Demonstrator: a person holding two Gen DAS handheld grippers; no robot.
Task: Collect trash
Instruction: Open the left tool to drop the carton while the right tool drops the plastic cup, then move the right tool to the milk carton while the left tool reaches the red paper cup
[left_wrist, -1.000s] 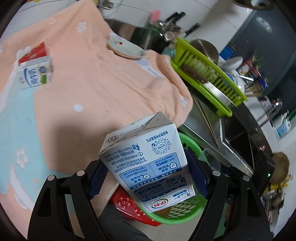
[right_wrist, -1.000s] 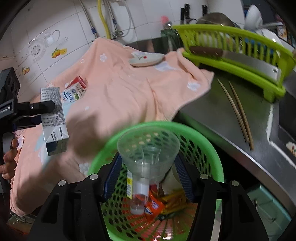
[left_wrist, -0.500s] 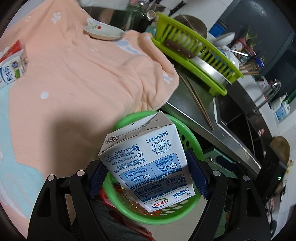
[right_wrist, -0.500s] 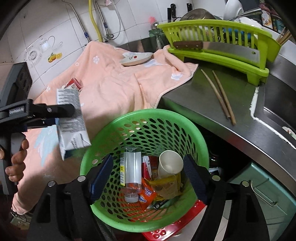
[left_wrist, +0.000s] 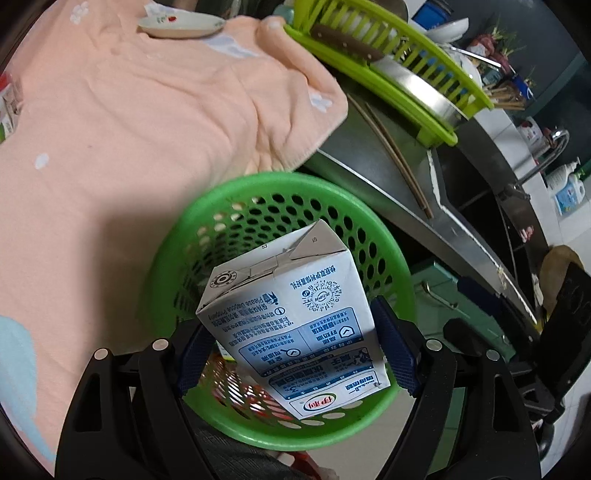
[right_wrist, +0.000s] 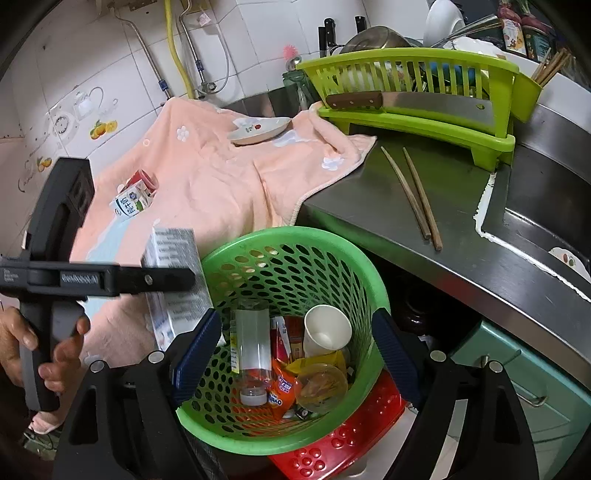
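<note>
1. The left gripper (left_wrist: 291, 354) has its fingers clamped on the milk carton (left_wrist: 295, 314), held over the green basket (left_wrist: 369, 229) for dropping.
2. The right gripper (right_wrist: 291, 354) hangs above the basket, fingers apart and empty.
3. A small carton (right_wrist: 131, 201) lies on the pink towel (right_wrist: 221, 177), at ten o'clock from the basket.

White tiled wall (right_wrist: 258, 44) with fruit stickers is rising behind the steel desk (right_wrist: 369, 192). Pipes and a yellow hose (right_wrist: 173, 48) are running down the tiles. A peach towel (right_wrist: 221, 177) is covering the desk's left part. A lime dish rack (right_wrist: 424, 122) is standing at the back, beside the sink (right_wrist: 546, 206). Teal cabinet (right_wrist: 535, 391) is sitting under the desk edge.
</note>
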